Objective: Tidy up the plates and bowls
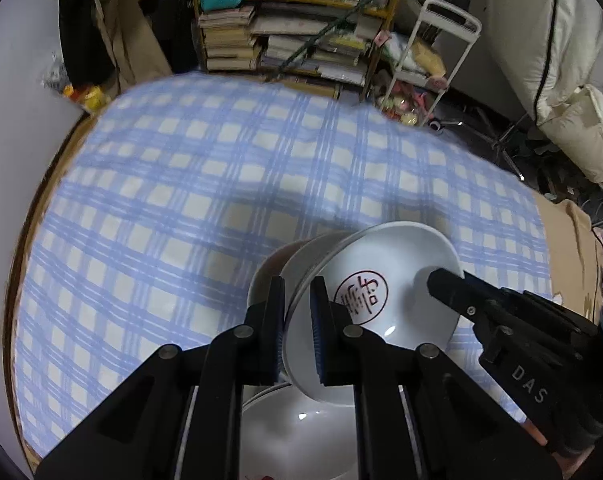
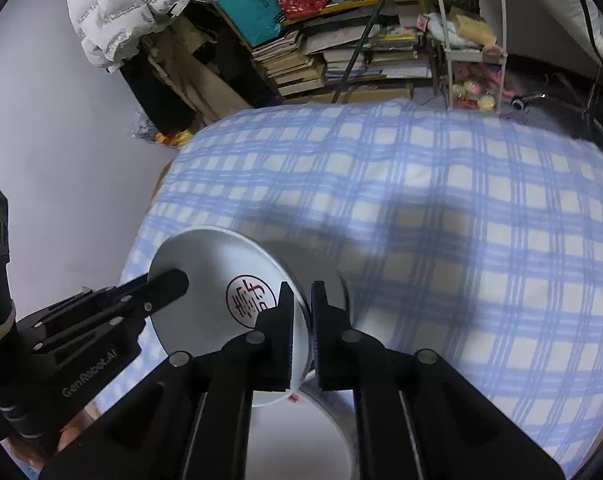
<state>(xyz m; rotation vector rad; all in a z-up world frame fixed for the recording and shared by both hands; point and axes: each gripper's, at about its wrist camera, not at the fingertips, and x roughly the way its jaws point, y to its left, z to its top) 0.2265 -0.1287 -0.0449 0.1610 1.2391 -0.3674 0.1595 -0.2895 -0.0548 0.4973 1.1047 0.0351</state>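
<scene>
Checked tablecloth (image 1: 221,168), white bowl (image 1: 397,264), red seal-mark (image 1: 361,292)

The counter (image 1: 41,240) is being covered almost edge to edge by a blue-and-cream checked cloth (image 1: 221,184); a white bowl (image 1: 301,436) is being carried near the counter's near edge.

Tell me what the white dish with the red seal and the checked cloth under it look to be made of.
Dish: likely glazed ceramic or porcelain; smooth, glossy white with sharp light glints and a red printed seal, though melamine cannot be ruled out.
Checked cloth: woven fabric, probably cotton; matte, with soft folds and a blue-and-cream check.
</scene>
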